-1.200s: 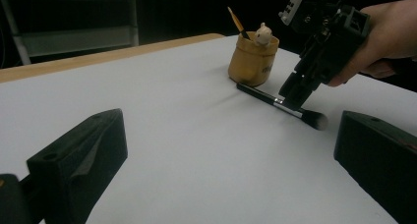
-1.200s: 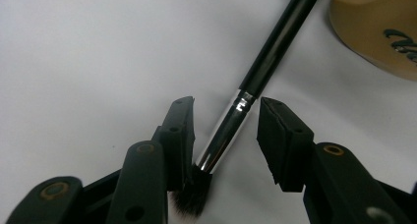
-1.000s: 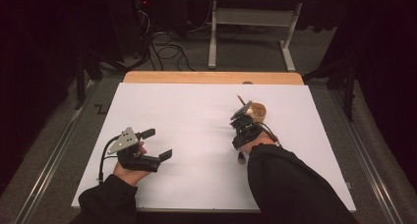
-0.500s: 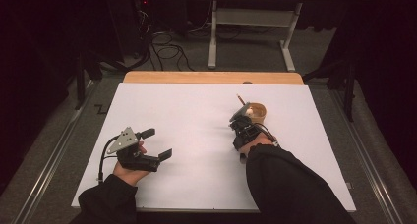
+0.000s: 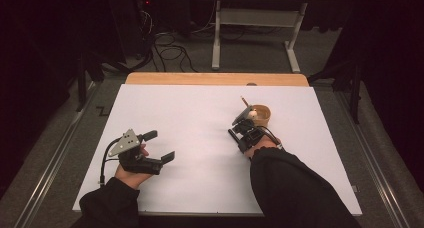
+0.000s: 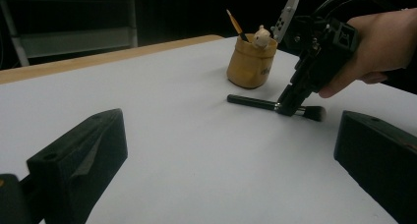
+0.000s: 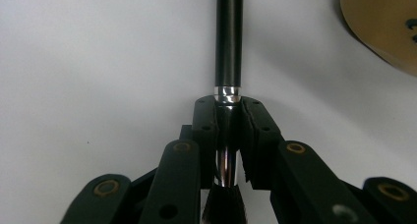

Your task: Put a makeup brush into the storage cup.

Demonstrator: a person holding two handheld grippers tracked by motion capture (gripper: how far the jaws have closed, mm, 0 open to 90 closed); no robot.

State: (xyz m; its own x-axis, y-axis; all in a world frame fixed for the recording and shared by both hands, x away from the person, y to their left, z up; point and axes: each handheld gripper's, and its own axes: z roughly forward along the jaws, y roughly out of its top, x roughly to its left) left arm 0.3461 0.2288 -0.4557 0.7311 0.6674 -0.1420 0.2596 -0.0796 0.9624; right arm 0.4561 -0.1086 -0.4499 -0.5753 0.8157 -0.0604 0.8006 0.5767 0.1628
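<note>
We see a white table (image 5: 200,138) with a wooden strip along its far edge. On its left side our left gripper (image 5: 159,147) lies in the hand, resting near the table's near edge; its jaws stand spread wide with nothing between them, and in the left gripper view they frame the scene from either side.

Over on the right side of the table, our right gripper (image 5: 235,129) points down at the surface, just beside the pot. Its jaws have just been closing, and they now pinch a black make-up brush (image 6: 275,106) on its silver ferrule (image 7: 228,94), the pads pressed against it from both sides. The brush lies flat on the table in front of the pot, its black handle (image 7: 228,37) reaching away from the jaws and its bristle head (image 6: 314,113) on the other side.

The small brown pot (image 6: 251,64) stands upright on the table, well apart from the left gripper. In it we see a slim yellow-handled brush (image 6: 234,23) leaning out, and a small pale figure (image 6: 261,36) at the rim.
</note>
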